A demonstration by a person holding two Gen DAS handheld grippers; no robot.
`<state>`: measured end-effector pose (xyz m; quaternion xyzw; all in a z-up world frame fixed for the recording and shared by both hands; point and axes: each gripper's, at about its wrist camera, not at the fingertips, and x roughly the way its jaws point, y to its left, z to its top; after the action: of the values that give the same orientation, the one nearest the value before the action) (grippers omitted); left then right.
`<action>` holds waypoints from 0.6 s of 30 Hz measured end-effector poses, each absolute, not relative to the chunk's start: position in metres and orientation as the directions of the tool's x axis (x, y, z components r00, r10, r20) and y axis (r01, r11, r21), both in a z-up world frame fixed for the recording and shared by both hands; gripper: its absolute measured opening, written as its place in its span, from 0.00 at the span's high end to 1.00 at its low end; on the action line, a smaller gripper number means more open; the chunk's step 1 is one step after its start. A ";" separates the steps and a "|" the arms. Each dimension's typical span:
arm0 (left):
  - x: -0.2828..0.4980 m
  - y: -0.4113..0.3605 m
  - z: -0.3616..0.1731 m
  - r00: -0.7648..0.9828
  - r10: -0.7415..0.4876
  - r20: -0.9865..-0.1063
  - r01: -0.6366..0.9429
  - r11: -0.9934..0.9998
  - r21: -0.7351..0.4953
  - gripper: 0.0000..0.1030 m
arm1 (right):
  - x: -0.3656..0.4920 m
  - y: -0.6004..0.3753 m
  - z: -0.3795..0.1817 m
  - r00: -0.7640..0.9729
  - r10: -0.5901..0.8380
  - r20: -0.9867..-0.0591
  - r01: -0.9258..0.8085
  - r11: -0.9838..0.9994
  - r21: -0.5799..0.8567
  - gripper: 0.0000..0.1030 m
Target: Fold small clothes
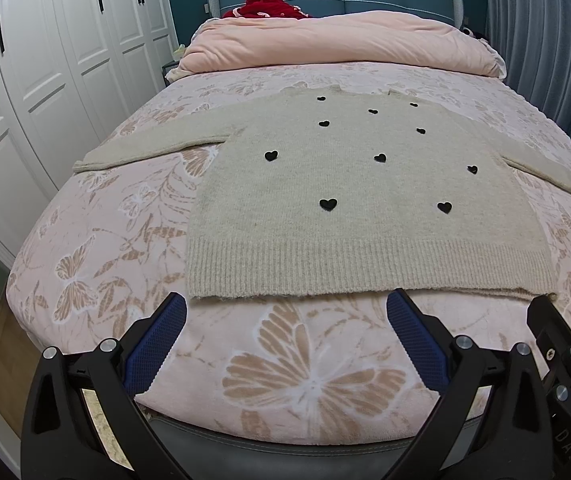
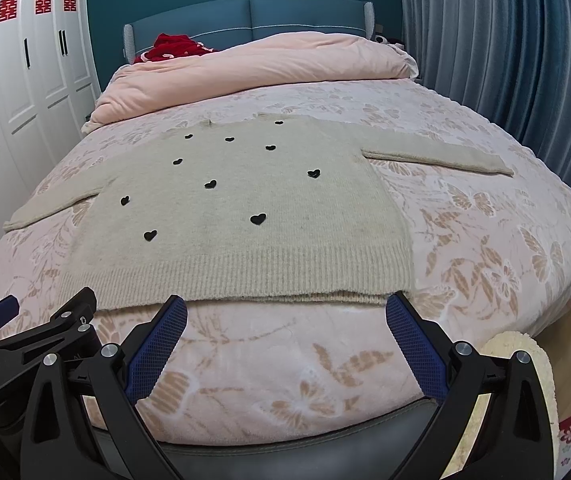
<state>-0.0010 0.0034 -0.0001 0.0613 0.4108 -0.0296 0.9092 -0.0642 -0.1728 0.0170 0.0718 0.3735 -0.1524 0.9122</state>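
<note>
Left wrist view: the left hand-held gripper (image 1: pixel 285 320) hovers low over the near edge of the bed (image 1: pixel 305 380), pointing toward the headboard, its blue-padded fingers (image 1: pixel 157 344) spread wide apart with nothing between them. The right hand-held gripper (image 2: pixel 285 320) is level beside it, just to its right, its fingers (image 2: pixel 413 344) likewise wide apart and empty.

The sweater (image 1: pixel 349 208) is beige knit, dotted with small black hearts, with a ribbed hem. It lies flat and unfolded on the bed's pink butterfly-print cover, both sleeves stretched out sideways.

The hem sits just ahead of both grippers' fingertips, close but apart. The left sleeve (image 1: pixel 145 148) runs ahead and left of the left gripper; the right sleeve (image 2: pixel 437 158) ahead and right of the right gripper.
</note>
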 end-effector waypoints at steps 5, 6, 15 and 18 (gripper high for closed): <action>-0.001 0.004 0.000 0.661 -0.004 -0.751 0.104 0.991 0.086 0.05 | -0.064 -0.173 0.017 0.674 -0.224 -0.703 0.332 0.943 0.017 0.05; -0.001 0.004 0.000 0.661 -0.004 -0.750 0.104 0.991 0.087 0.05 | -0.064 -0.173 0.017 0.674 -0.224 -0.704 0.332 0.943 0.018 0.05; -0.001 0.003 0.000 0.660 -0.003 -0.751 0.104 0.991 0.087 0.05 | -0.058 -0.172 0.020 0.673 -0.222 -0.705 0.332 0.943 0.020 0.05; -0.001 0.002 0.001 0.659 -0.002 -0.752 0.103 0.991 0.087 0.05 | -0.065 -0.174 0.017 0.673 -0.221 -0.706 0.332 0.943 0.021 0.05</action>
<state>-0.0012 0.0022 0.0006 0.0611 0.4118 -0.0288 0.9088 -0.0646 -0.1738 0.0170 0.0739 0.3748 -0.1517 0.9116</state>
